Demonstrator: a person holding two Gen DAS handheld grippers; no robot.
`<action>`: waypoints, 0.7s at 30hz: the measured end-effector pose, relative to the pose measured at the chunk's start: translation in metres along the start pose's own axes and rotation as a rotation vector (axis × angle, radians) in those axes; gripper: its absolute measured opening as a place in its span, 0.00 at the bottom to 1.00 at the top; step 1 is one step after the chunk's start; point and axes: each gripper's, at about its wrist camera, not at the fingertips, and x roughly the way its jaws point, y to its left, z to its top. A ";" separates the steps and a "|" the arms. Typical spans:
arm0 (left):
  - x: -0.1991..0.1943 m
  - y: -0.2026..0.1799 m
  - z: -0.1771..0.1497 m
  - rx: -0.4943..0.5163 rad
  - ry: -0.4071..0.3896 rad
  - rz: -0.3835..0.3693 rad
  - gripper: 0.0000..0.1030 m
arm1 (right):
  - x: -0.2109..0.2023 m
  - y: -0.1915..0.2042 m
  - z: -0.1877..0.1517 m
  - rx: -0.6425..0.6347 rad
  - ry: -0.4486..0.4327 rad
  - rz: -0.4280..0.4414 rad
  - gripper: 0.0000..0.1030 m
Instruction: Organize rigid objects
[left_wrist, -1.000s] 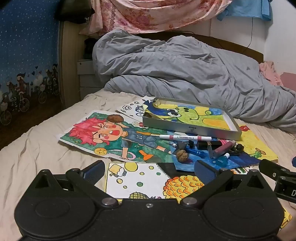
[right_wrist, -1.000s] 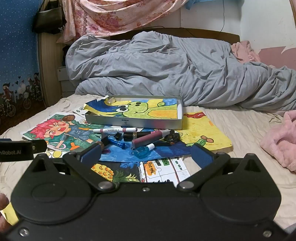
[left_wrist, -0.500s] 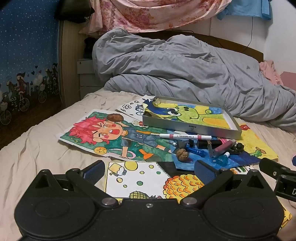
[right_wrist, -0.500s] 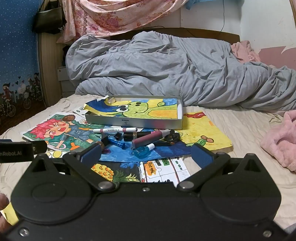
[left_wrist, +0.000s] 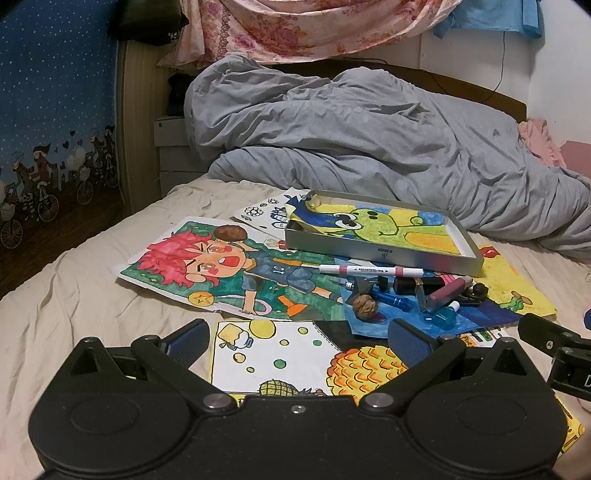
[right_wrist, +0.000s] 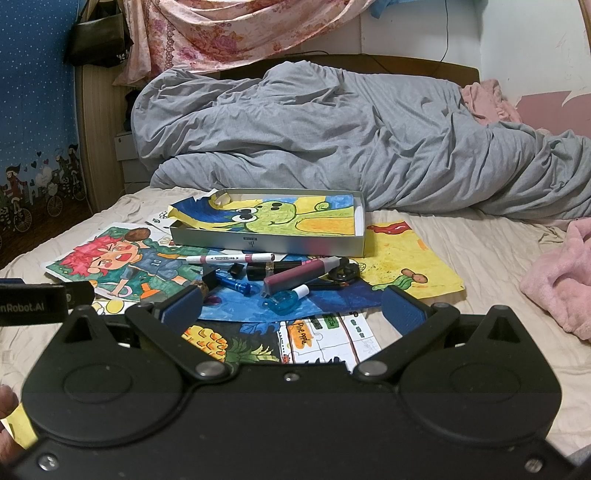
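Note:
A shallow silver tin tray (left_wrist: 384, 254) (right_wrist: 266, 244) lined with a green cartoon drawing lies on the bed. In front of it is a heap of small items: a white marker (left_wrist: 371, 270) (right_wrist: 229, 257), a maroon tube (left_wrist: 448, 293) (right_wrist: 301, 277), a blue pen (left_wrist: 393, 301) (right_wrist: 232, 285), a small blue bottle (left_wrist: 445, 317) (right_wrist: 286, 301), a black tube (right_wrist: 273, 266) and a walnut (left_wrist: 365, 305). Another nut (left_wrist: 229, 232) (right_wrist: 137, 233) rests on the red-haired drawing. My left gripper (left_wrist: 299, 341) and right gripper (right_wrist: 293, 308) are both open and hold nothing, short of the heap.
Coloured drawings (left_wrist: 207, 266) (right_wrist: 406, 258) are spread over the beige sheet. A rumpled grey duvet (left_wrist: 369, 147) (right_wrist: 351, 140) fills the far side. A pink cloth (right_wrist: 561, 280) lies at the right. The other gripper's body (left_wrist: 554, 343) (right_wrist: 40, 301) shows at each view's edge.

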 end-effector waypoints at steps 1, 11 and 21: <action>0.005 0.003 -0.008 -0.001 0.001 0.001 0.99 | 0.000 0.000 0.000 0.000 0.000 0.000 1.00; 0.009 0.006 -0.012 -0.002 0.003 0.002 0.99 | 0.000 0.000 0.000 0.001 0.000 0.000 1.00; 0.008 0.005 -0.010 0.000 0.006 0.001 0.99 | -0.001 0.000 0.000 0.001 0.000 0.001 1.00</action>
